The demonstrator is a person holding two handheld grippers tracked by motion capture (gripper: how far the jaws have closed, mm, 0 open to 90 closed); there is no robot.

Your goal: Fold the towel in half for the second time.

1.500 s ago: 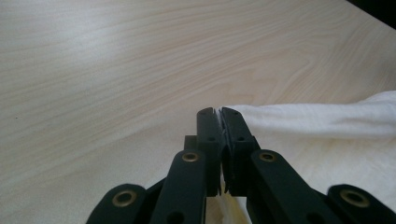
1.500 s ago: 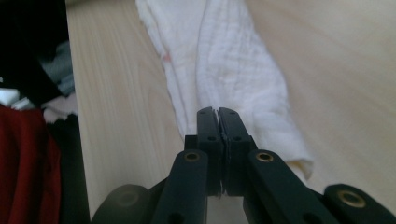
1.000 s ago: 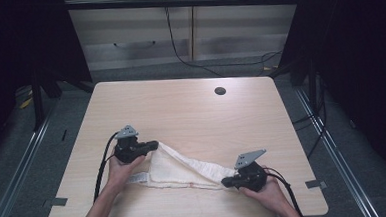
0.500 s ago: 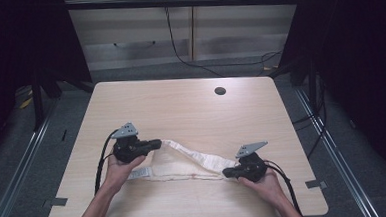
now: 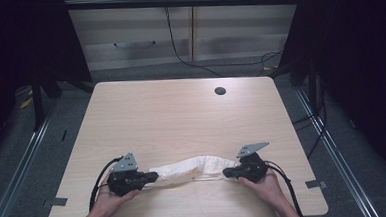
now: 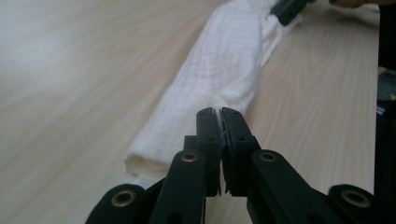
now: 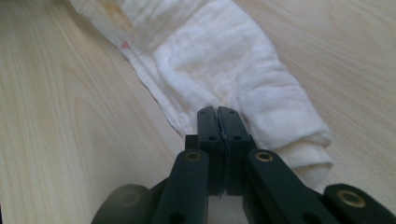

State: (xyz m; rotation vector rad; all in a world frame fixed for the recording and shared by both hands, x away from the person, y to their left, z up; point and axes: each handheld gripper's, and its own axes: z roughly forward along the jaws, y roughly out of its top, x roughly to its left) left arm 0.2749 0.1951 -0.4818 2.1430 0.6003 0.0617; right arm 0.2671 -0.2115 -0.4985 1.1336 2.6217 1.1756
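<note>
The left claw point(image 5: 152, 176), matte black with brass-coloured rivets, was clamped tight on the left end of the cloth point(image 5: 191, 168), a sliver of white fabric pinched between its jaws. The cloth was a soft, white, loosely woven piece with a fine grid texture and a stitched hem, gathered into a long, rumpled roll. It lay along the near edge of the worktop point(image 5: 181, 109), a pale wood-grain laminate slab with rounded corners and a small dark round hole near its far edge. At the cloth's right end, the right claw point(image 5: 227, 173) was likewise fully closed, nipping the hem where the roll bulged in thick folds.
</note>
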